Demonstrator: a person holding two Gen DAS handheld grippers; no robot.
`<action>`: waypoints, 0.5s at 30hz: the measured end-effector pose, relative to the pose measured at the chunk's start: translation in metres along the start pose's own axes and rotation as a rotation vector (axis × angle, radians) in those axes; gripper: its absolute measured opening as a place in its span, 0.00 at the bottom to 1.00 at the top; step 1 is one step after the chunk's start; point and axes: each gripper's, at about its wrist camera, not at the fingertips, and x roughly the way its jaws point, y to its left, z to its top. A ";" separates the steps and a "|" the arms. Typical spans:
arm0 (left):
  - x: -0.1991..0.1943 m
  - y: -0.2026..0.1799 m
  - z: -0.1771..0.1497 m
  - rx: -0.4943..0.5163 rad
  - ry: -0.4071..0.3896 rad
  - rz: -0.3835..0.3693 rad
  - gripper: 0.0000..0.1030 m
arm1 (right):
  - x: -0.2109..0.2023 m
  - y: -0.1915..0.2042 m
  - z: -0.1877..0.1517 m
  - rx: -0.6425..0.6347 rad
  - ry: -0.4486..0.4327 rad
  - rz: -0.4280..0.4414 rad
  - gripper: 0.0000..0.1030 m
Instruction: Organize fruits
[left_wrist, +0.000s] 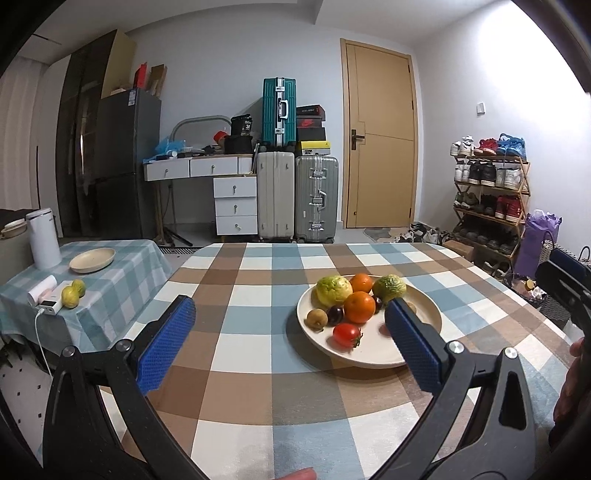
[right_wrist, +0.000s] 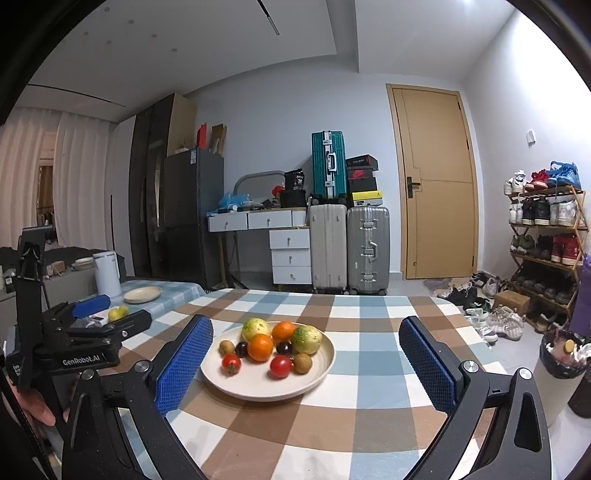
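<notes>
A cream plate (left_wrist: 424, 312) (right_wrist: 317, 369) on the checked table holds mixed fruit: two oranges (left_wrist: 359, 306) (right_wrist: 260, 347), two yellow-green round fruits (left_wrist: 332, 290) (right_wrist: 306, 340), tomatoes (left_wrist: 346, 335) (right_wrist: 280, 365), dark plums (left_wrist: 335, 314) and brown kiwis (left_wrist: 317, 318) (right_wrist: 302, 363). My left gripper (left_wrist: 291, 317) is open, hovering in front of the plate; its right finger covers the plate's right part. My right gripper (right_wrist: 306, 343) is open too, fingers either side of the plate, nothing held. On the side table sit an empty cream plate (left_wrist: 92, 259) (right_wrist: 142, 294) and two yellow-green fruits (left_wrist: 72, 293) (right_wrist: 118, 313).
The side table (left_wrist: 110, 295) with a pale checked cloth also carries a white kettle (left_wrist: 42, 238) and a white power bank (left_wrist: 51, 304). The left gripper body (right_wrist: 74, 332) and a hand show at left in the right wrist view. A bin (right_wrist: 561, 354) stands right of the table.
</notes>
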 end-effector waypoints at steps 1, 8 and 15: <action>0.001 -0.001 -0.002 0.004 0.000 0.002 0.99 | 0.002 -0.001 -0.002 0.003 0.005 -0.002 1.00; 0.011 -0.001 -0.006 0.007 0.021 0.000 0.99 | 0.012 -0.002 -0.008 0.003 0.058 -0.009 1.00; 0.014 0.001 -0.007 0.007 0.025 -0.012 1.00 | 0.035 0.003 -0.014 -0.036 0.152 -0.027 1.00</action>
